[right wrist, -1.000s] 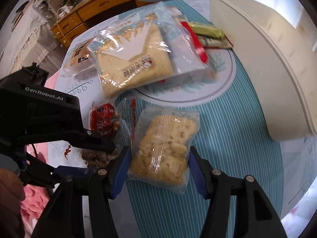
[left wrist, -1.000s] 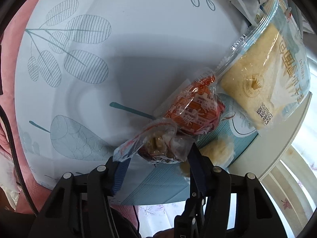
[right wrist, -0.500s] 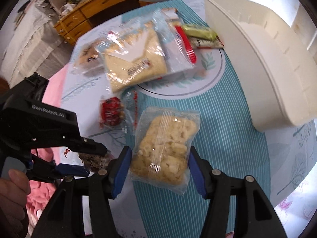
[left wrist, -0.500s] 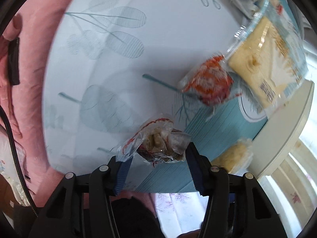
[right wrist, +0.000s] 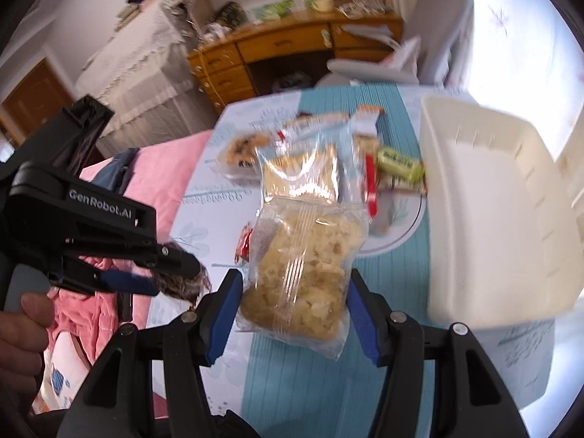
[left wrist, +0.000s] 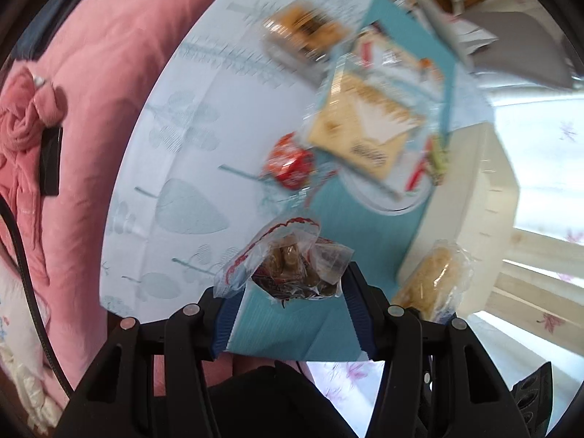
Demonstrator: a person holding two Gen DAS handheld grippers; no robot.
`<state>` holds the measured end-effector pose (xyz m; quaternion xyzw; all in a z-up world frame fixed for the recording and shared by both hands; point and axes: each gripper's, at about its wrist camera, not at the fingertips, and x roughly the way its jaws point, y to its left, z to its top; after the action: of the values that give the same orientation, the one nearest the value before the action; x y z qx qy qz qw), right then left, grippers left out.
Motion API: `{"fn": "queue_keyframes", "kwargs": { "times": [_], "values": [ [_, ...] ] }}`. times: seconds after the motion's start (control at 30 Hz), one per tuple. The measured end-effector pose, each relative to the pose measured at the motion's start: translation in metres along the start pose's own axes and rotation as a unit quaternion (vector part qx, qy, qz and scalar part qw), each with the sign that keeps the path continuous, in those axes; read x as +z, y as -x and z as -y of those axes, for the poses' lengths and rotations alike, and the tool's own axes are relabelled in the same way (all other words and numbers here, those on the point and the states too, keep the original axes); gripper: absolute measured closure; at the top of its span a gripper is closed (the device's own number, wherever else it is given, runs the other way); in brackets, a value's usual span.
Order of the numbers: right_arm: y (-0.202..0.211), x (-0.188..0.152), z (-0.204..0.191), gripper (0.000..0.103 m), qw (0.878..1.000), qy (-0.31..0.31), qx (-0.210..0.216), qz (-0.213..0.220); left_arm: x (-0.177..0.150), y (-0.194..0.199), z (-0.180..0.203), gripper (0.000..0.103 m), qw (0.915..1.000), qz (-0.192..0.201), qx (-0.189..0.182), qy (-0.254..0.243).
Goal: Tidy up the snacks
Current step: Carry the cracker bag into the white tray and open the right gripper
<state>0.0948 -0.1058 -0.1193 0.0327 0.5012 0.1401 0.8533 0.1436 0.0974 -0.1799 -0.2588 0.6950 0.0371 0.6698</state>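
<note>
The white bin (right wrist: 485,219) stands on the table (right wrist: 292,376), which is covered in a teal-striped and leaf-printed cloth, and serves as the landmark for everything else.

The right gripper (right wrist: 294,308) is closed on a clear bag of pale crumbly snack (right wrist: 303,270), its blue pads pressing the bag's two lower sides. The bag is held up off the cloth, just to the left of the bin's near wall. In the left wrist view the same bag (left wrist: 432,281) shows close against the bin (left wrist: 481,219), near its lower corner.

The left gripper (left wrist: 294,292) grips a small clear packet of brown snack (left wrist: 292,266) with red print along its crinkled edge. This packet is also off the table, farther from the bin than the pale bag, on the side away from the window. In the right wrist view the left gripper (right wrist: 182,266) appears to the left of the pale bag, with the dark packet (right wrist: 182,281) bunched at its tips and a hand (right wrist: 22,332) around its handle.

Beyond the held bags, a pile of snacks lies on the cloth beside the bin's left wall: a large bag of yellow cake (right wrist: 301,175), a red-wrapped snack (left wrist: 290,166), a packet of dark-speckled cookies (right wrist: 242,151), a red stick packet (right wrist: 370,186) and a green bar (right wrist: 399,164), the last one nearest the bin. The left wrist picture is blurred, so the print on these packets cannot be read.

A pink quilt (left wrist: 91,109) lies beyond the table's edge, on the side away from the bin.
</note>
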Motion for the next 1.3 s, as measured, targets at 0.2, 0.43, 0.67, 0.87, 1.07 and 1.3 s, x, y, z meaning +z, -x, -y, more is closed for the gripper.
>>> {"fn": "queue_keyframes", "kwargs": {
  "times": [0.2,0.43,0.67,0.87,1.07,1.3],
  "values": [
    [0.030,0.004,0.026,0.045,0.999,0.025,0.007,0.036,-0.020,0.033,0.035,0.050,0.9959,0.079,-0.035,-0.028],
    [0.059,0.006,0.067,0.045,0.997,0.037,0.003,0.074,-0.048,0.038,0.081,0.050,0.9880,0.126,-0.062,-0.065],
    [0.077,0.006,0.114,0.045,0.995,0.046,-0.008,0.082,-0.071,0.026,0.136,0.050,0.9792,0.131,-0.102,-0.117],
    [0.089,0.008,0.153,0.045,0.994,0.049,-0.032,0.090,-0.082,0.011,0.182,0.050,0.9696,0.137,-0.117,-0.165],
    [0.094,0.010,0.184,0.045,0.994,0.041,-0.059,0.083,-0.087,-0.004,0.226,0.049,0.9601,0.132,-0.121,-0.215],
    [0.093,0.011,0.206,0.043,0.994,0.036,-0.072,0.072,-0.085,-0.017,0.249,0.039,0.9587,0.123,-0.107,-0.233]
  ]
}}
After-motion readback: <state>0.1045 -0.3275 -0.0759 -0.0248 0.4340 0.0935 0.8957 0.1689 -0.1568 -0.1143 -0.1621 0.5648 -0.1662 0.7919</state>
